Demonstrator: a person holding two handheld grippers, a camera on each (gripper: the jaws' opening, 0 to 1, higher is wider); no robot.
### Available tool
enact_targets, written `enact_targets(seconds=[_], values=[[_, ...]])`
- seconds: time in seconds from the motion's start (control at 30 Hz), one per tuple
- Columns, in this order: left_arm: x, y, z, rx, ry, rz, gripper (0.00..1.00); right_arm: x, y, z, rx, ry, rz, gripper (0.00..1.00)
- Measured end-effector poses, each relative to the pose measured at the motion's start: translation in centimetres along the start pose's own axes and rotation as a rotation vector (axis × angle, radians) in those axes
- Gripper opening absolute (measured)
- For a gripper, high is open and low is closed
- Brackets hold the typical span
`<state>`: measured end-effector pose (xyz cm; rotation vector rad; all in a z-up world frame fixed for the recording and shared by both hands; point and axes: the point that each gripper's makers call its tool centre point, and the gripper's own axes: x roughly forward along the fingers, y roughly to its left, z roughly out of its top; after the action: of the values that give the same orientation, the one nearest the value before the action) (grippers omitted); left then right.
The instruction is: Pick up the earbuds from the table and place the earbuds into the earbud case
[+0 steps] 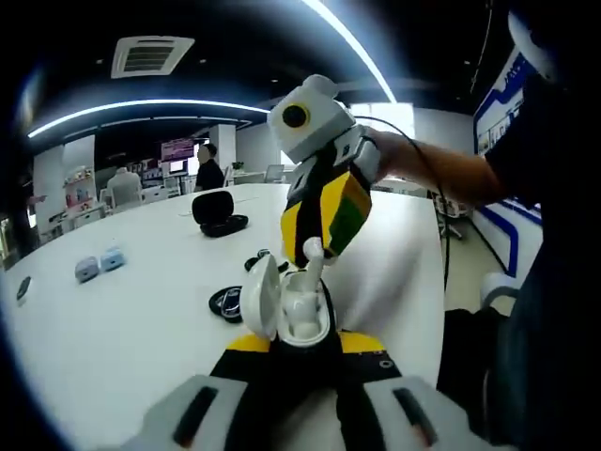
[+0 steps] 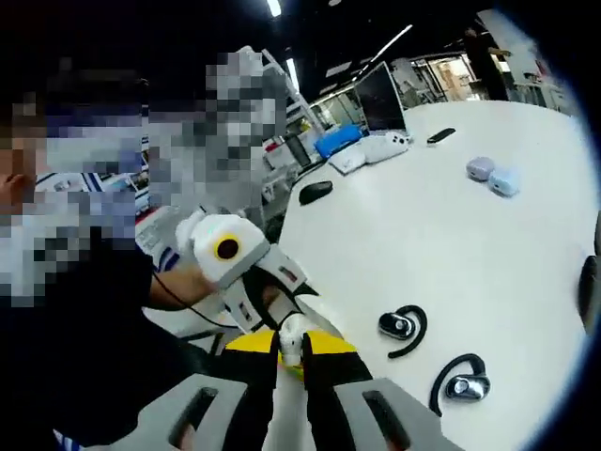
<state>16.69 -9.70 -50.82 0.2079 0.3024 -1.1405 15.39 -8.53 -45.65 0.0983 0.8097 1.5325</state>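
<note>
while the left gripper (image 1: 299, 349) clamps the open earbud case (image 1: 286, 305), the right gripper (image 1: 315, 252) holds a white earbud (image 1: 312, 254) upright, directly above its cavity.

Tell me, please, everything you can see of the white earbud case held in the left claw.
The white earbud case looks like glossy plastic, small and rounded, and stands upright between the jaws of the left claw above the white table. Its hinged lid is open, swung to the left in the left gripper view. The right claw holds a white earbud just above its opening.
</note>
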Motion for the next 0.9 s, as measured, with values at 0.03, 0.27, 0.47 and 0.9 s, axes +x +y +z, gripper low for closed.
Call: enact_targets(seconds=[0.03, 0.27, 0.47, 0.9], values=[[0.00, -0.01, 0.00, 0.001, 0.001, 0.000, 0.24, -0.01, -0.04, 0.05, -0.004, 0.004, -0.001, 0.10], [-0.04, -0.07, 0.01, 0.004, 0.002, -0.001, 0.24, -0.12, -0.33, 0.14, 0.060, -0.012, 0.022, 0.10], [-0.07, -0.24, -0.02, 0.004, -0.001, -0.004, 0.24, -0.10, -0.45, -0.06, 0.164, -0.092, 0.064, 0.10], [-0.10, -0.29, -0.02, 0.004, 0.003, -0.004, 0.24, -0.39, -0.68, -0.38, 0.080, -0.014, 0.039, 0.10]])
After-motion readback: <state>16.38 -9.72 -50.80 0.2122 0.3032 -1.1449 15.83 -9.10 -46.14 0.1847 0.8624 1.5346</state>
